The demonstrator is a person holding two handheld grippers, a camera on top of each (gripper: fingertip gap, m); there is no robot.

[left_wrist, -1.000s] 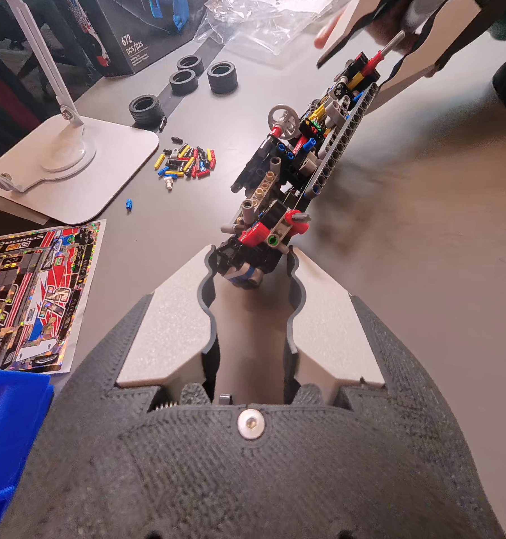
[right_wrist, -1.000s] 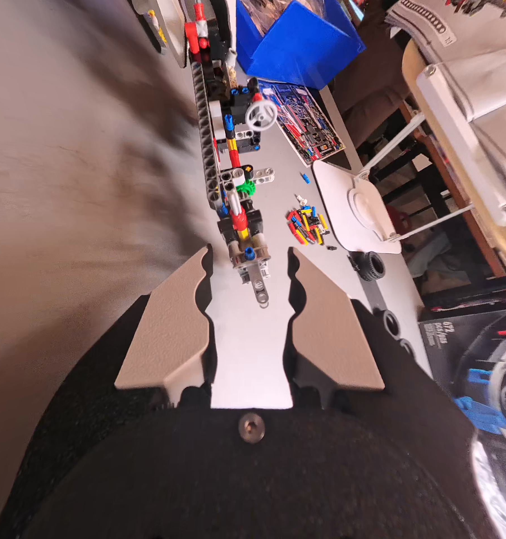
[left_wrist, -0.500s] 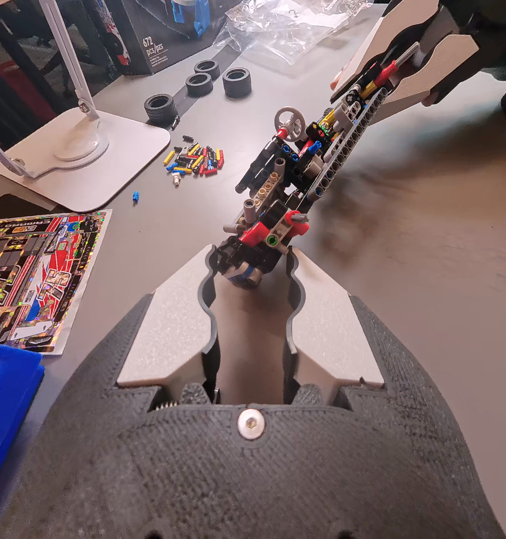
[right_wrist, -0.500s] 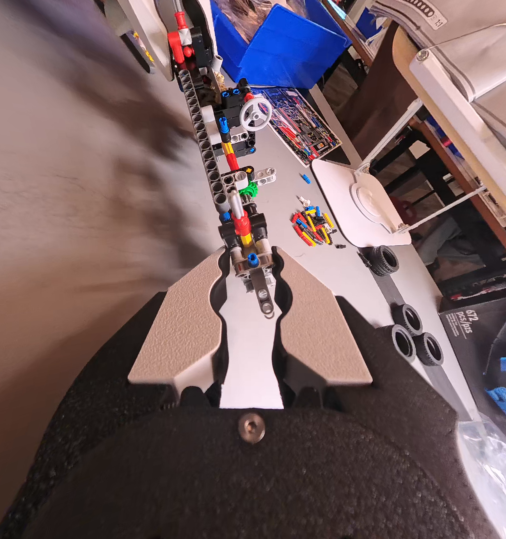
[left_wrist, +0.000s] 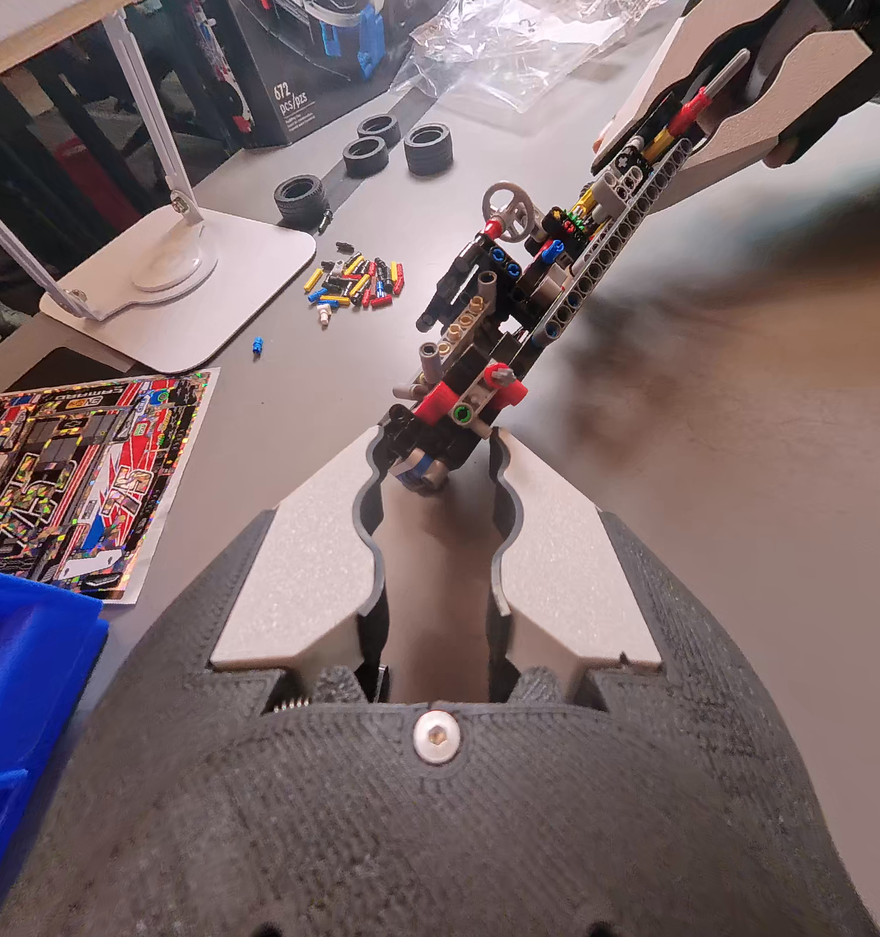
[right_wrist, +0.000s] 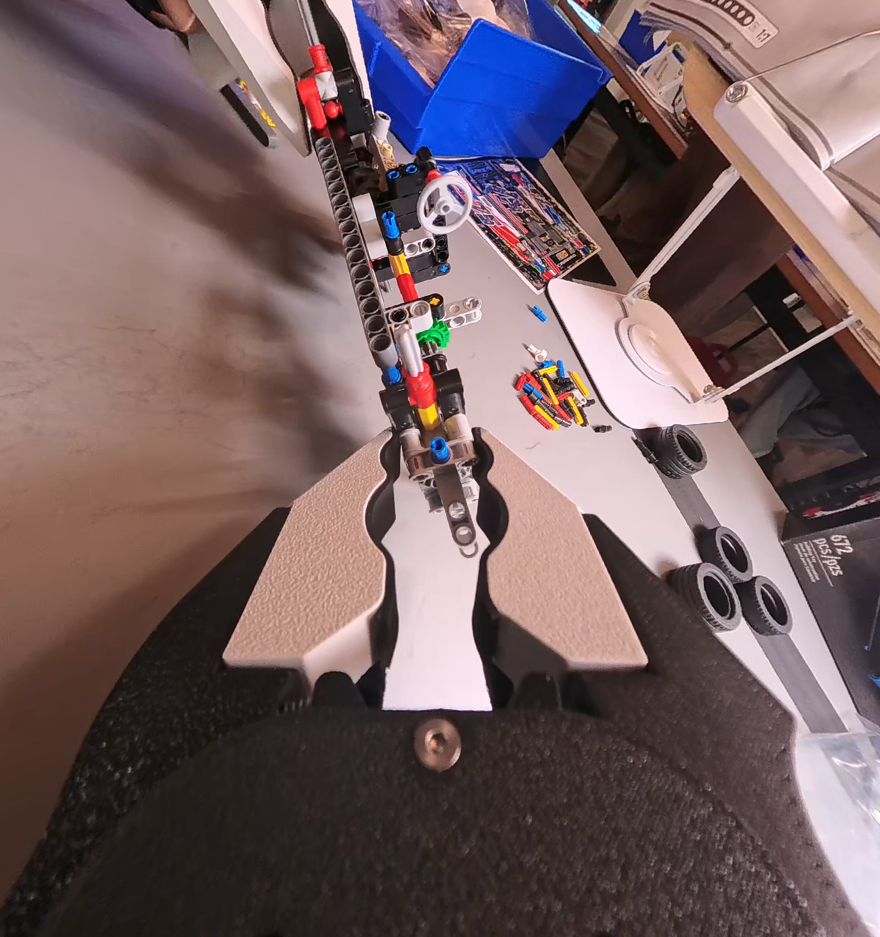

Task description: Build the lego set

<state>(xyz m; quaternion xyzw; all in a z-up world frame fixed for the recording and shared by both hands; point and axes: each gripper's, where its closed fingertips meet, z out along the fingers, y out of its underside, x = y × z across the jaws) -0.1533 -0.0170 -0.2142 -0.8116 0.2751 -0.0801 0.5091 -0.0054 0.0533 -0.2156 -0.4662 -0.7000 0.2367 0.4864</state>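
the left gripper (left_wrist: 435, 443) has its jaws clenched on one end of the lego chassis (left_wrist: 498, 314), gripping the black and red block there. the right gripper (right_wrist: 435, 446) has its jaws clamped on the other end, around the grey beam with a blue pin; in the left wrist view it shows far off at top right (left_wrist: 681, 121). the chassis hangs between the two, lifted off the desk (left_wrist: 706, 507), its long grey holed beam running end to end. a grey steering wheel (left_wrist: 509, 210) sticks up near the middle, and a small green gear (right_wrist: 433, 334) sits close to the right gripper's end.

out on the desk, a pile of small pins (left_wrist: 356, 284) in red, yellow, blue and black lies beside the chassis, with one blue pin (left_wrist: 257, 345) apart from it. just beyond the pile stands the white base of a lamp (left_wrist: 174, 284), its arm rising out of view. four black tyres (left_wrist: 366, 152) lie past the base, three grouped and one alone near the base's edge. a shiny sticker sheet (left_wrist: 72, 471) lies flat near the left gripper, touching a blue bin (left_wrist: 17, 684) at the corner. a dark set box (left_wrist: 295, 66) stands at the desk's far edge, with clear plastic bags (left_wrist: 503, 56) next to it.
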